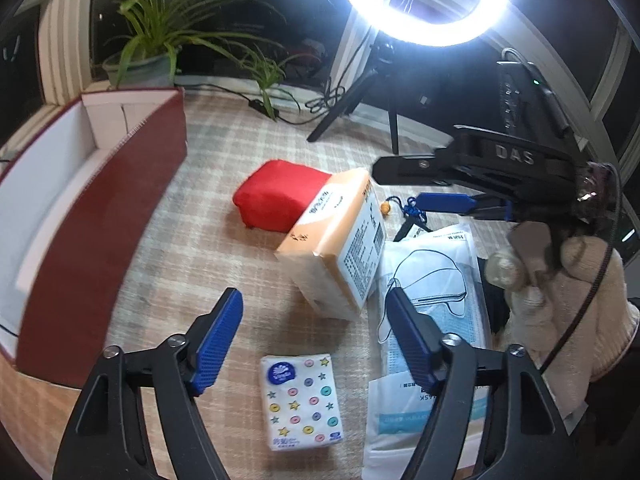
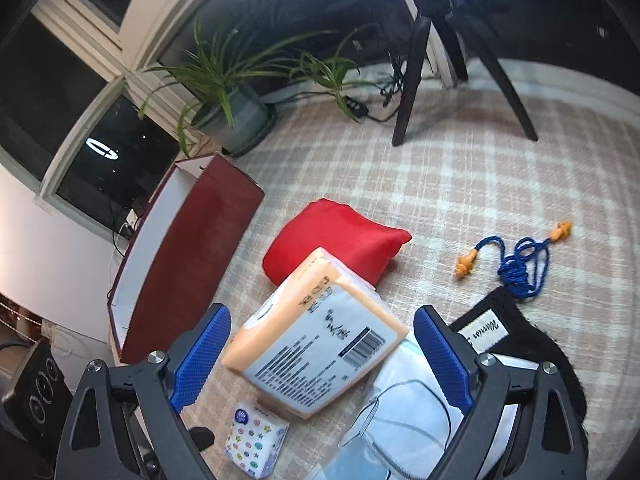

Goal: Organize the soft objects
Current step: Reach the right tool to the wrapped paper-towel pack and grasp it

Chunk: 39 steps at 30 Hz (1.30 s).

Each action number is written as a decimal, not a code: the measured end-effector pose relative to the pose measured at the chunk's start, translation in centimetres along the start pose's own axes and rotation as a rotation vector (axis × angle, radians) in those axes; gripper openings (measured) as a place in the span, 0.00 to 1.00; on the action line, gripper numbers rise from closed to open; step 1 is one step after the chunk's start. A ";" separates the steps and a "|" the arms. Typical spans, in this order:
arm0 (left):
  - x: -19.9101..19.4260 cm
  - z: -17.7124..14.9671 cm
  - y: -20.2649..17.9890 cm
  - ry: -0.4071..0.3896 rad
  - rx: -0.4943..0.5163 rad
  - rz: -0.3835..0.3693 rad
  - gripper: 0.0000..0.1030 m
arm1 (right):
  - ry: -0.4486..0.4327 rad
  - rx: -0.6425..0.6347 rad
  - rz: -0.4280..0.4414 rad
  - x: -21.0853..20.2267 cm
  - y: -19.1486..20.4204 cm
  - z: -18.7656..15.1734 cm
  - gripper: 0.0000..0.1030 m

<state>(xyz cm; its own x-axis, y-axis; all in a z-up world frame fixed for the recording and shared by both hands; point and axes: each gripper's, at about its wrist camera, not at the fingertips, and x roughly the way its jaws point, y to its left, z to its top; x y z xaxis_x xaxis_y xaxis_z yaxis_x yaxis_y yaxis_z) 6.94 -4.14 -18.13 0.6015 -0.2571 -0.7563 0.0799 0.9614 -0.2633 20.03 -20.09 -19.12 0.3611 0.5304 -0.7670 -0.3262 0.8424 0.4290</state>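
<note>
Partly hidden: red pouch (image 2: 340, 236) behind tissue pack (image 2: 320, 340) | left tongs (image 1: 316, 320), right tongs (image 2: 322, 344) released

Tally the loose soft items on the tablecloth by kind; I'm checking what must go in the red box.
Tissue packs: 2, the orange pack and the small star-print pack
Mask packets: 2
Red fabric pouch: 1
Corded earplugs: 1
Black fabric item: 1
Total: 7

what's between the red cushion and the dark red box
Nothing: only bare checked tablecloth separates the red fabric cushion from the open dark red cardboard box. Both wrist views show it, the right most clearly.
</note>
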 end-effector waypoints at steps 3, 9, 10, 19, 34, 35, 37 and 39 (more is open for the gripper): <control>1.0 0.0 0.0 0.030 -0.018 -0.025 0.66 | 0.008 0.024 0.025 0.9 -0.6 0.5 0.87; 3.1 -0.1 0.0 0.074 -0.051 -0.051 0.54 | 0.039 0.025 0.028 2.4 -0.9 1.2 0.87; 3.4 -0.1 0.1 0.082 -0.062 -0.057 0.54 | 0.047 0.027 0.031 2.7 -1.0 1.3 0.87; 5.1 0.3 0.1 0.114 -0.095 -0.095 0.41 | 0.100 0.030 0.031 4.7 -1.1 1.3 0.80; 5.2 0.8 0.7 0.095 -0.110 -0.075 0.28 | 0.102 0.100 0.063 4.3 -1.3 0.3 0.72; 5.0 0.8 0.8 0.089 -0.110 -0.076 0.28 | 0.097 0.103 0.068 4.0 -1.2 0.3 0.72; 4.6 0.9 0.8 0.077 -0.106 -0.077 0.28 | 0.086 0.115 0.074 3.5 -1.1 0.0 0.72; 4.1 0.9 0.8 0.063 -0.093 -0.075 0.28 | 0.075 0.129 0.078 3.0 -1.0 -0.1 0.71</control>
<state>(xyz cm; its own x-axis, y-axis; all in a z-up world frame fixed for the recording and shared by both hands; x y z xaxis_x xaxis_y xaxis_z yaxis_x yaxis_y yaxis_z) 10.19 -4.36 -20.86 0.5449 -0.3363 -0.7681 0.0471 0.9269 -0.3723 21.34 -19.30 -21.91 0.2714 0.5904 -0.7601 -0.2344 0.8065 0.5428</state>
